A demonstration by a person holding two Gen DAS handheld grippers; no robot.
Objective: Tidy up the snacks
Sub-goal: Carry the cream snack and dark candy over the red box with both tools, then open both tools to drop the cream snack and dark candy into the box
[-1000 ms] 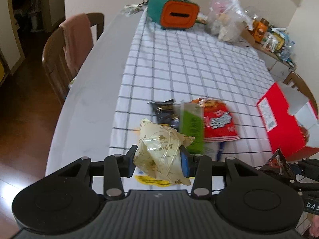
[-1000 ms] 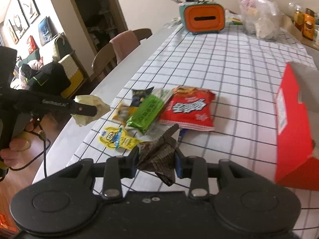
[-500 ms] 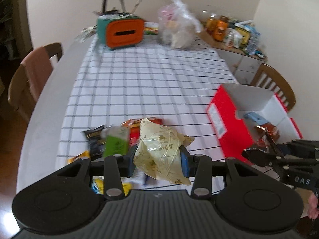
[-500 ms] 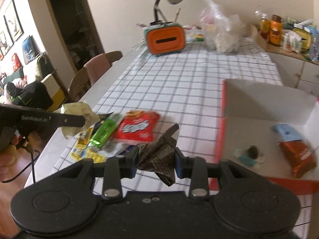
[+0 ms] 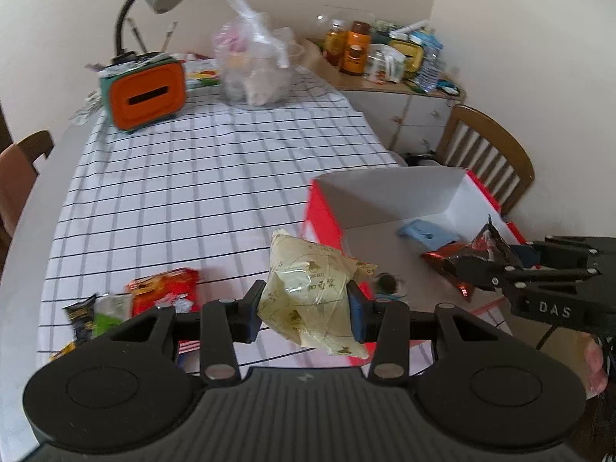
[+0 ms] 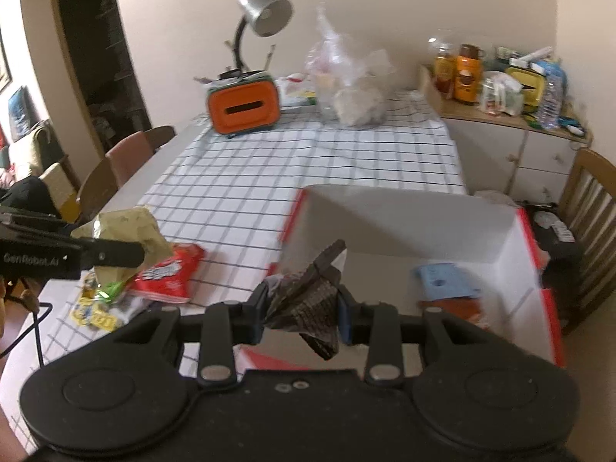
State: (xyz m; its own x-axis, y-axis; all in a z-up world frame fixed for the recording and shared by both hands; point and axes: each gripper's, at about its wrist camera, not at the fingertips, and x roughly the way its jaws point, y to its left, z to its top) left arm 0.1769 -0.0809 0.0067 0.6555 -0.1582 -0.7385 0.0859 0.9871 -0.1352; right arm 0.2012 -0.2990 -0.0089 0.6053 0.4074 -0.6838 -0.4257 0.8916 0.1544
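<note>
Snacks split between the open red box and the checked cloth beside it.

The red box (image 6: 516,238), white inside, lies open; a pale blue packet (image 6: 446,281), a reddish-brown foil packet (image 5: 446,260) and a small dark round sweet (image 5: 387,283) lie on its floor. A pale yellow packet (image 5: 312,292) is held in the air at the box's near left corner, and a crumpled dark packet (image 6: 308,302) over its near edge. Left of the box, on the cloth, lie a red bag (image 6: 167,273), a green packet (image 5: 109,308), a black packet (image 5: 81,313) and a yellow wrapper (image 6: 92,313), close together.
</note>
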